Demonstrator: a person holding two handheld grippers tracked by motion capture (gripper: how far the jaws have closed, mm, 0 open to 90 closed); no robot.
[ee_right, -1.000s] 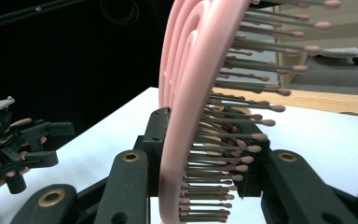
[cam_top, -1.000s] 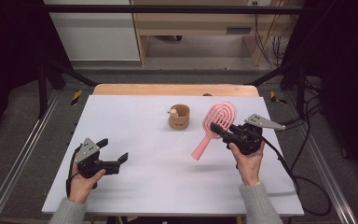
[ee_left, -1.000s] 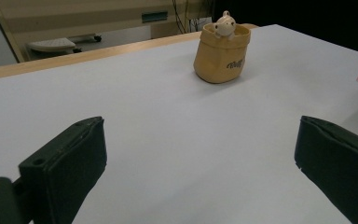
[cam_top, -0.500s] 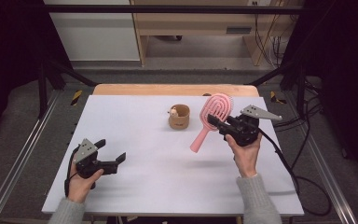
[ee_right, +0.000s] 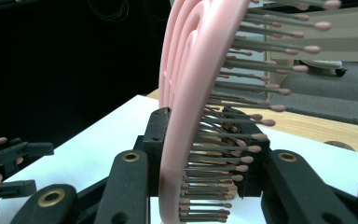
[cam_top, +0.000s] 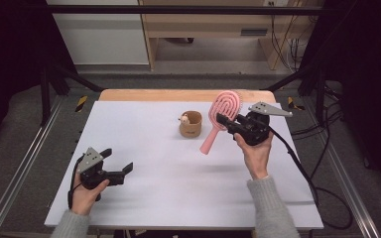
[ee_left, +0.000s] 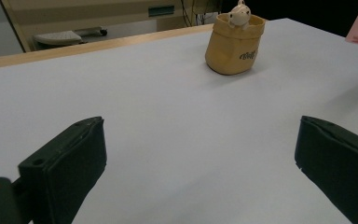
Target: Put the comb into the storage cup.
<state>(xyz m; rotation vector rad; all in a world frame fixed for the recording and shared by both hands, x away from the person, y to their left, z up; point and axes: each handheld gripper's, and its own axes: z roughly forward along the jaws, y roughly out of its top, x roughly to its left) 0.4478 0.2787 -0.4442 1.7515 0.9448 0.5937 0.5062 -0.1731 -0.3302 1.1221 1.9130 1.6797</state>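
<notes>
A pink hairbrush hangs above the white table, head up and handle slanting down to the left. My right gripper is shut on it near the base of the head. In the right gripper view the brush stands on edge between the jaws, bristles to the right. A small tan pouch with a pale figure at its rim stands just left of the brush handle. My left gripper rests open near the front left of the table. Its view looks toward the pouch.
A wooden strip runs along the table's far edge, with metal frame rails on both sides. A cable trails from the right gripper across the table's right side. A pale cabinet and a wooden bench stand beyond.
My right gripper has lifted the hairbrush and carried it farther back and a little left, closer to the pouch. The left gripper has stayed put.
</notes>
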